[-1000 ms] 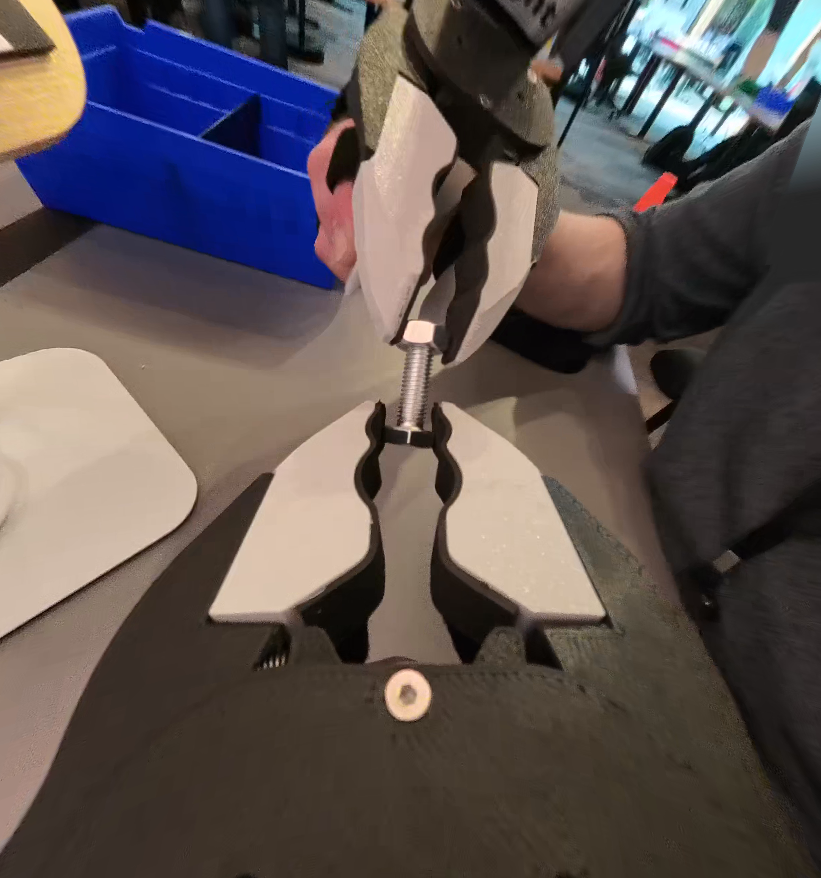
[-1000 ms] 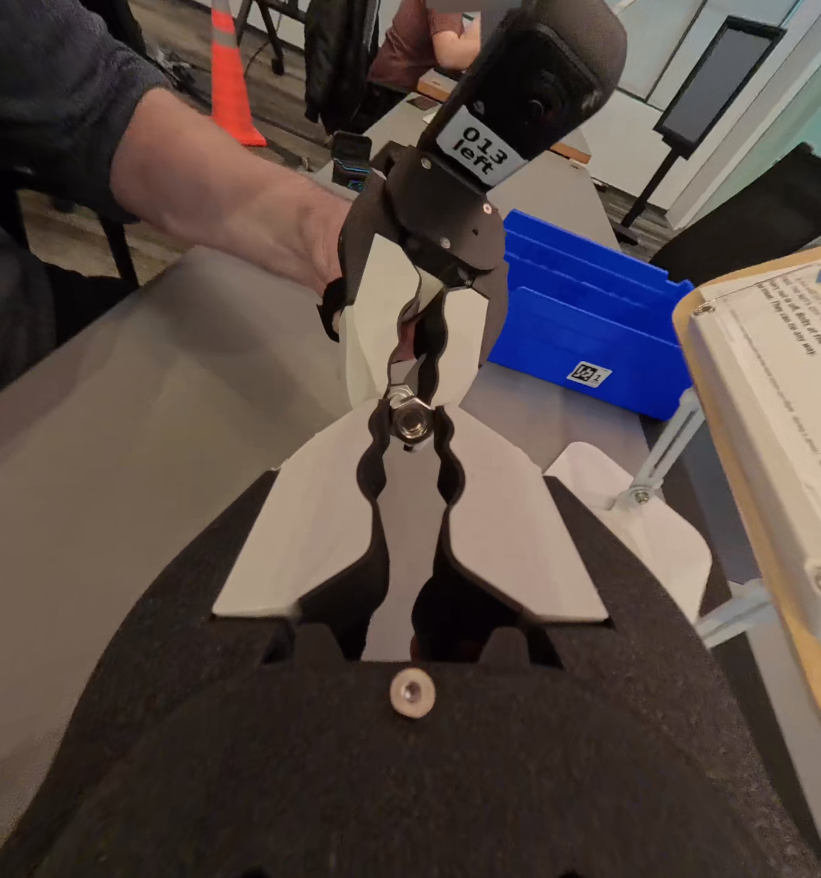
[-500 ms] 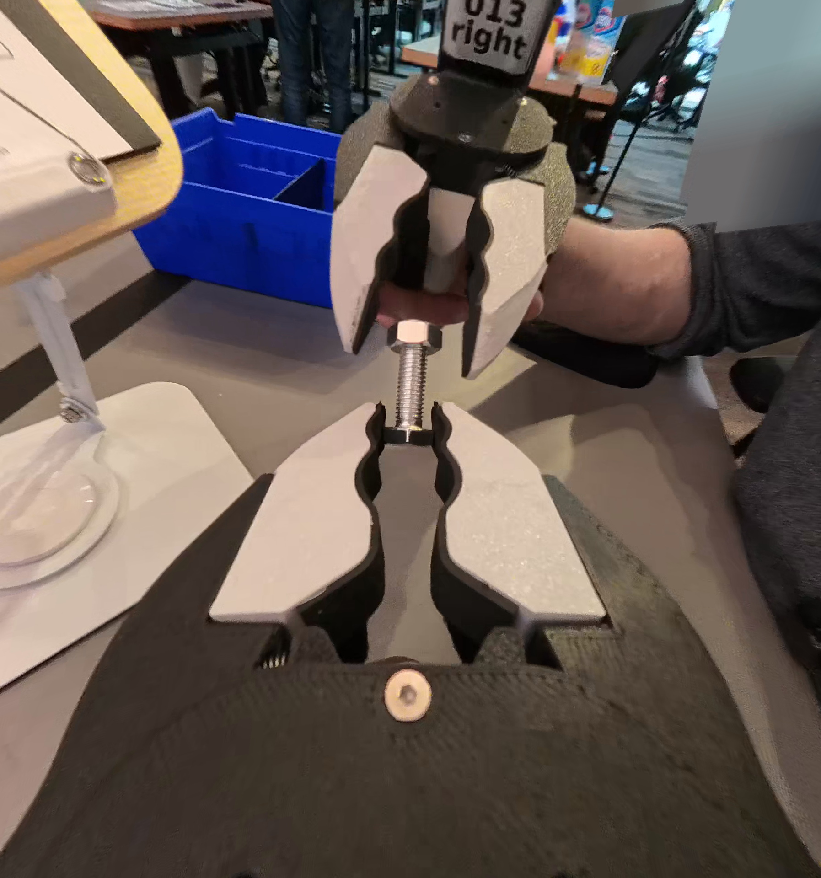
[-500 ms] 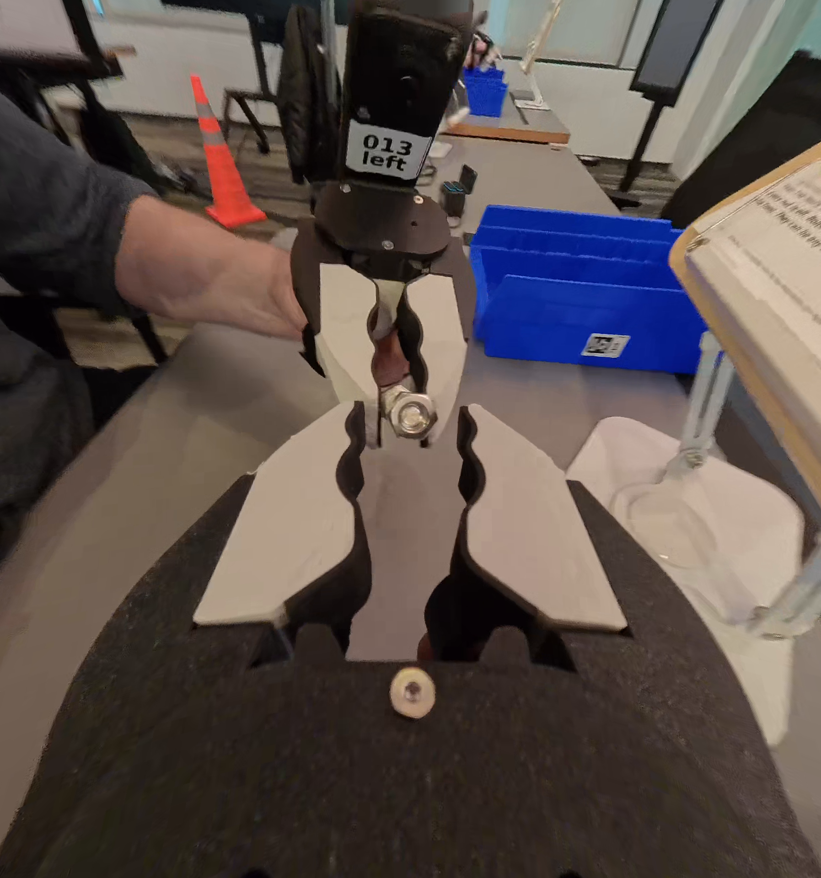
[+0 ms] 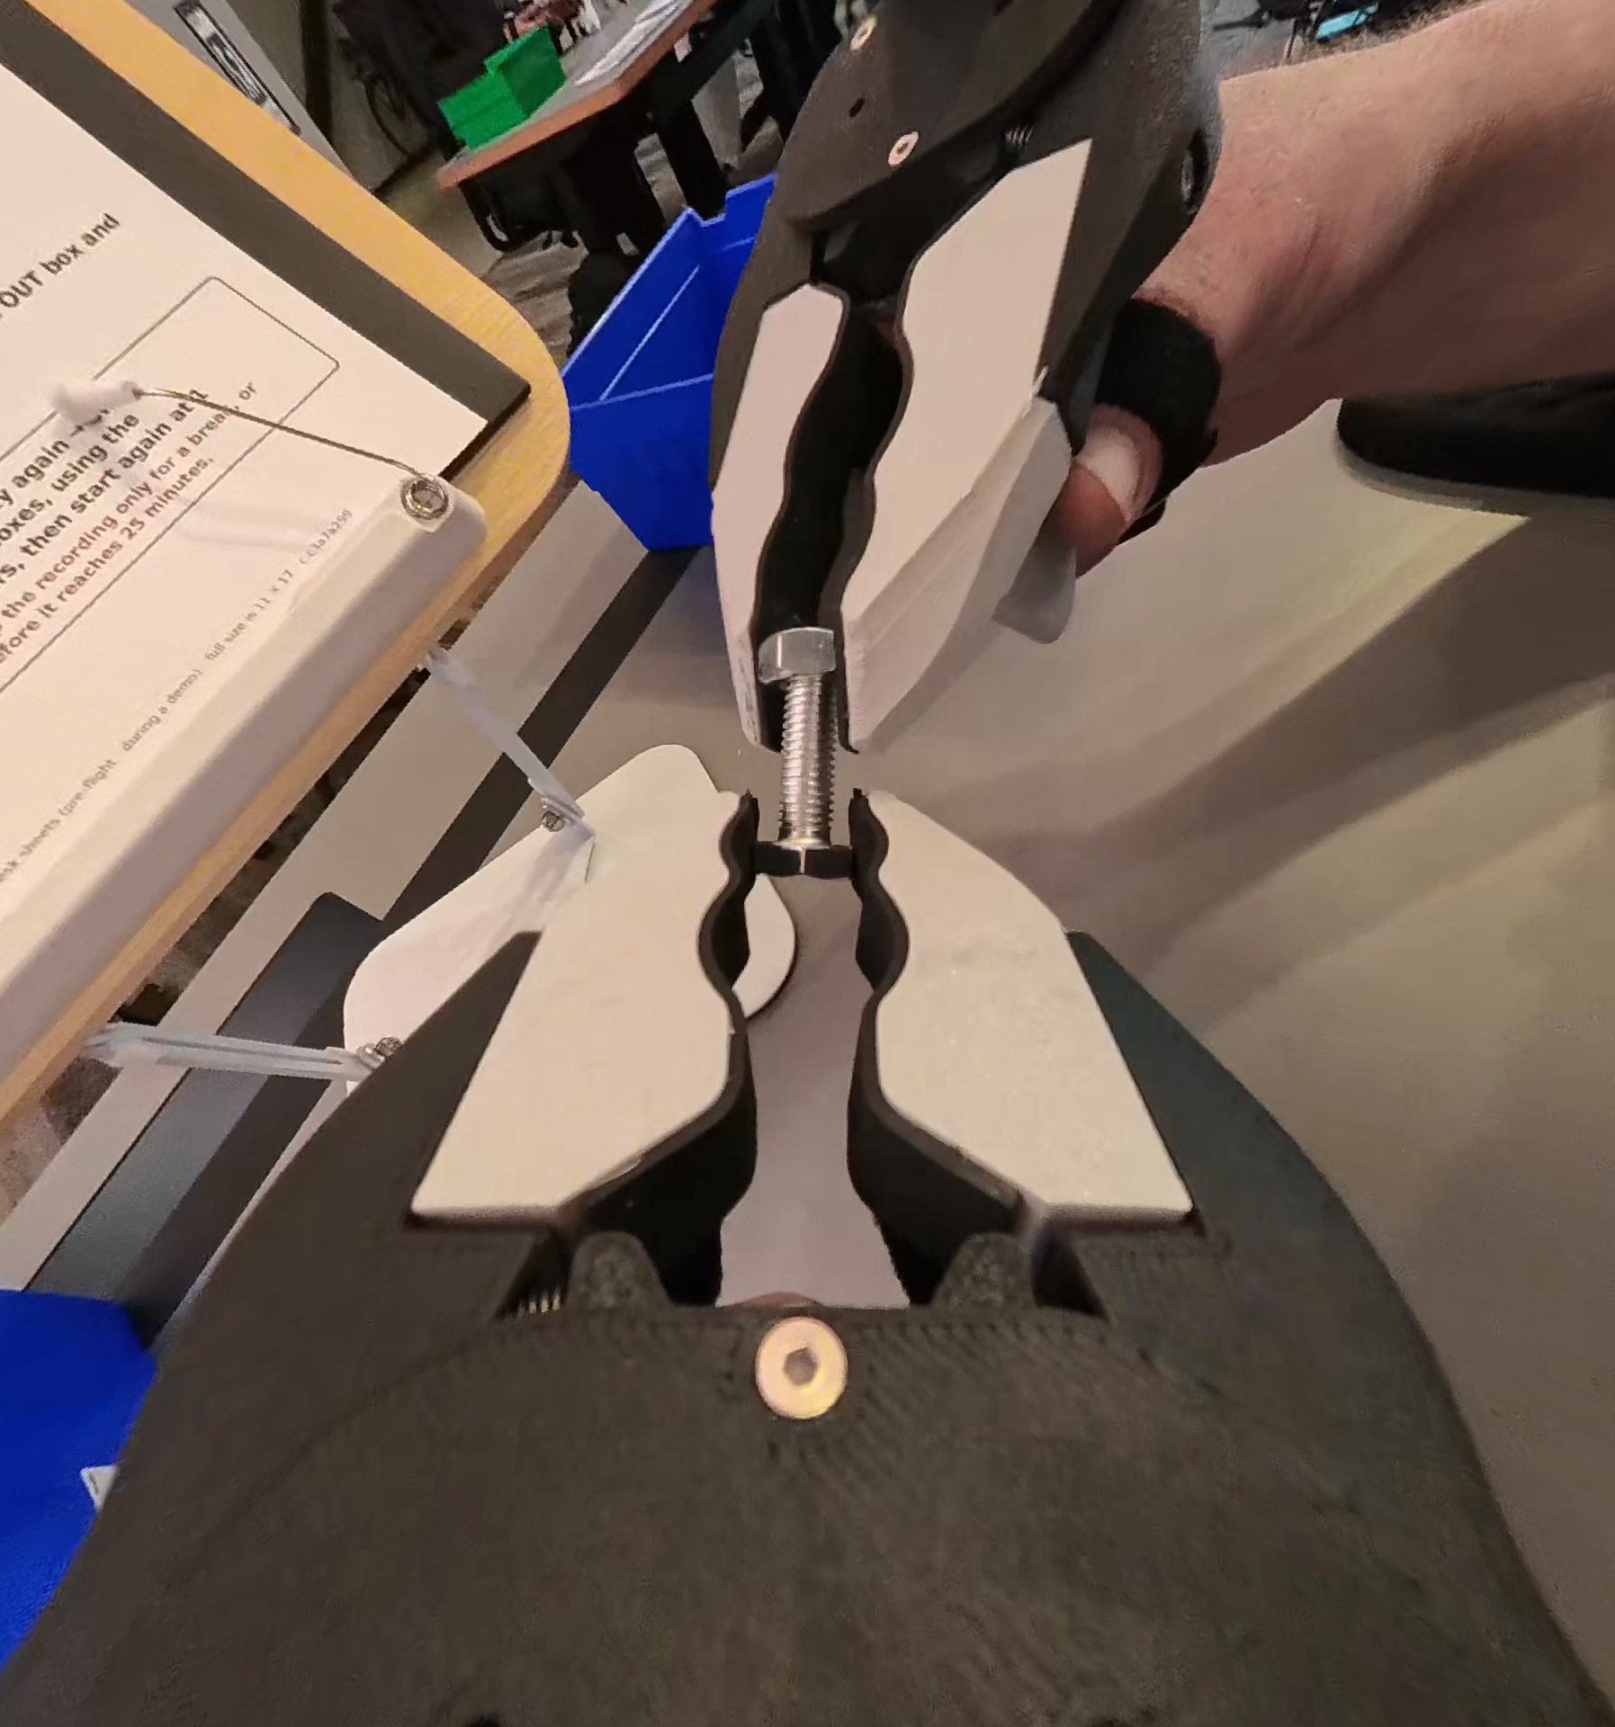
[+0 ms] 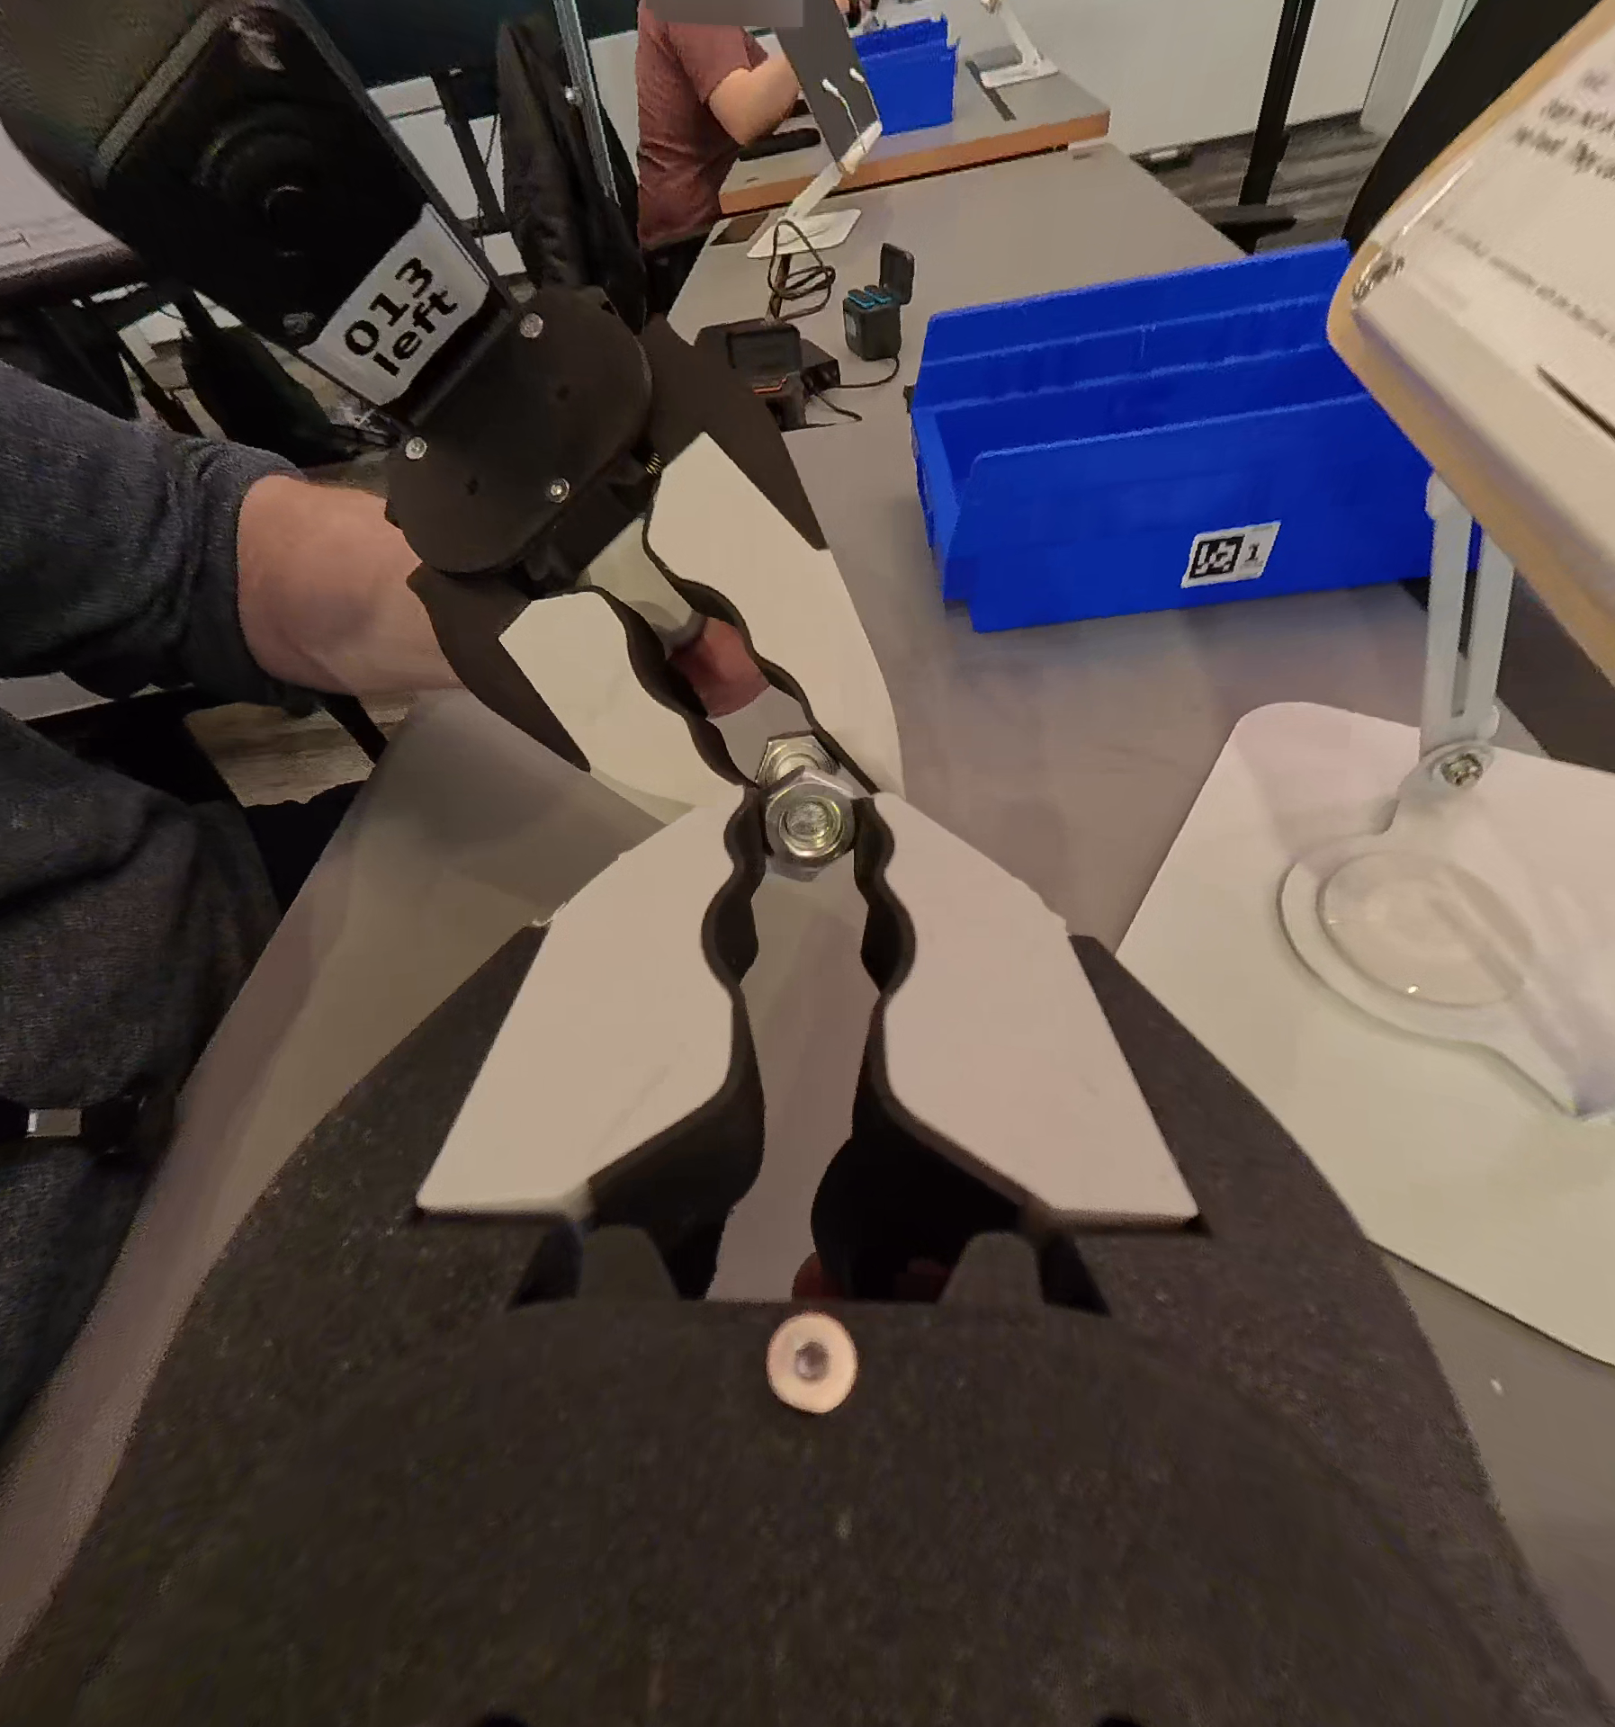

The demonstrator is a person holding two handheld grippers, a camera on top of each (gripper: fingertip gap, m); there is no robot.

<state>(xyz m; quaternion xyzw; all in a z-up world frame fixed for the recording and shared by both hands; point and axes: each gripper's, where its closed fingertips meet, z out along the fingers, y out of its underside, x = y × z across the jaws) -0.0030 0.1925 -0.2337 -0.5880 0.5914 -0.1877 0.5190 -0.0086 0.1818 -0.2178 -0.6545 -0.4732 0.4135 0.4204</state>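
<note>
Left wrist view: left gripper [image 5: 802,822] clamps a dark nut [image 5: 801,858] at its fingertips, both pads pressed on the nut's flats. A silver bolt [image 5: 805,748] stands out of the nut, straight ahead. Right gripper [image 5: 799,696] comes in from above, closed on the bolt's hex head, likely so one side can be turned against the other. Blue bin [image 5: 654,421] sits beyond, left of the tips.

Right wrist view: right gripper [image 6: 805,827] grips the bolt [image 6: 805,827] head-on at its tips; nut [image 6: 785,752] just behind, inside the left gripper [image 6: 789,748]. Grey table [image 6: 1018,748] below.
</note>
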